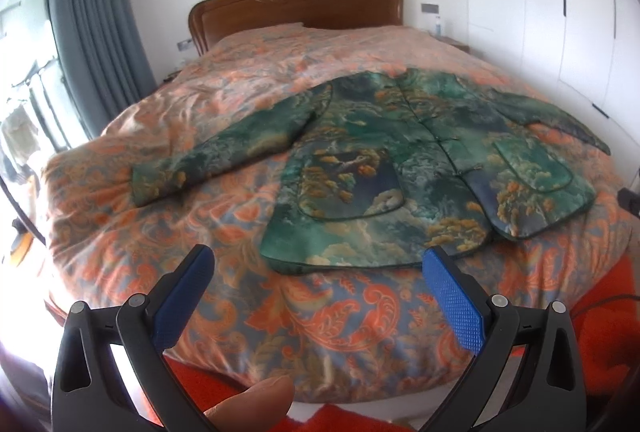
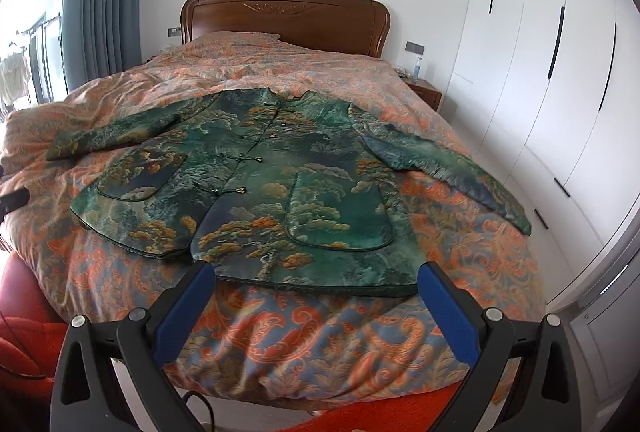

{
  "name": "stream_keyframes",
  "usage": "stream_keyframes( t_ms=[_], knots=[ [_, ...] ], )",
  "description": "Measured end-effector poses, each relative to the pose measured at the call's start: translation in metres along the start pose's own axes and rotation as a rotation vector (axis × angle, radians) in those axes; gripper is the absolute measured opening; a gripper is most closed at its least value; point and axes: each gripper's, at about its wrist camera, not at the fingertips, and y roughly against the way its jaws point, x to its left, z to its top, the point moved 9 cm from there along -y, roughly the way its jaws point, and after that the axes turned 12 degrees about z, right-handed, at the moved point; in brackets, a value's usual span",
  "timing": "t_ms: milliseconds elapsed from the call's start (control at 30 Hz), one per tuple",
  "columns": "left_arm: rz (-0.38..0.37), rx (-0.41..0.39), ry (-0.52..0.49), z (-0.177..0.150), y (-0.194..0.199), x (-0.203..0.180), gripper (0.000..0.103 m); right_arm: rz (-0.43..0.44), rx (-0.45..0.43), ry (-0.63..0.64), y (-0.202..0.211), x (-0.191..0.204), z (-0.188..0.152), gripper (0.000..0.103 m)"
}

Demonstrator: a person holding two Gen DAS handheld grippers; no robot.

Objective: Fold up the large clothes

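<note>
A green patterned jacket (image 1: 384, 152) with knot buttons and two patch pockets lies flat, front up, on the bed, both sleeves spread out sideways. It also shows in the right wrist view (image 2: 280, 176). My left gripper (image 1: 316, 260) is open and empty, held above the bed's foot just short of the jacket's hem. My right gripper (image 2: 312, 276) is open and empty, also just short of the hem. Both have blue fingertips (image 1: 452, 296).
The bed has an orange and blue paisley quilt (image 2: 320, 332) and a wooden headboard (image 2: 284, 16). White wardrobes (image 2: 560, 72) line the right wall. A bedside table (image 2: 424, 92) stands at the far right. A grey curtain (image 1: 96, 24) and window are at left. A red fabric (image 2: 24, 320) lies at the bed's foot.
</note>
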Motion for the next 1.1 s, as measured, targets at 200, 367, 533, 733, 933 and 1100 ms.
stream_keyframes(
  t_ms=[200,367,533,733,933,1100],
  knots=[
    [-0.047,0.031,0.014,-0.001,-0.003,-0.002,0.103,0.019,0.019,-0.03,-0.005,-0.001,-0.003,0.103],
    [-0.063,0.042,0.016,-0.002,-0.003,-0.004,0.103,-0.004,0.013,-0.018,-0.005,-0.003,-0.002,0.103],
    [-0.063,0.043,0.008,-0.002,-0.003,-0.006,0.103,-0.068,0.028,-0.008,-0.005,-0.012,-0.005,0.103],
    [-0.072,0.053,0.009,-0.004,-0.004,-0.006,0.103,-0.11,0.026,-0.028,-0.004,-0.026,-0.009,0.103],
    [-0.073,0.047,0.004,-0.003,-0.003,-0.007,0.103,-0.066,0.007,-0.039,-0.005,-0.023,-0.007,0.103],
    [-0.074,0.047,0.013,-0.003,-0.003,-0.005,0.103,-0.097,-0.008,-0.016,-0.006,-0.027,-0.003,0.103]
  ],
)
